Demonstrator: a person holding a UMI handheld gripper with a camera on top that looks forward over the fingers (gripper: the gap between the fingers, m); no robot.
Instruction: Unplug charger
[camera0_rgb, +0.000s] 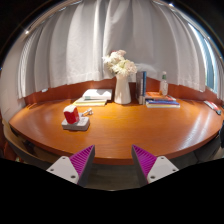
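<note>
A small red block (71, 115) stands on a flat white base (77, 124) on the left part of the round wooden table (125, 128); it looks like the charger in a socket strip, but I cannot tell for sure. My gripper (113, 152) is open and empty, with its two magenta pads (83, 159) wide apart. It hangs over the table's near edge. The red block is well beyond the fingers and to their left.
A white vase of white flowers (122, 80) stands at the far middle of the table. An open book (96, 96) lies to its left. Stacked books (162, 101) and a bottle (164, 84) are to its right. Pale curtains (70, 50) hang behind.
</note>
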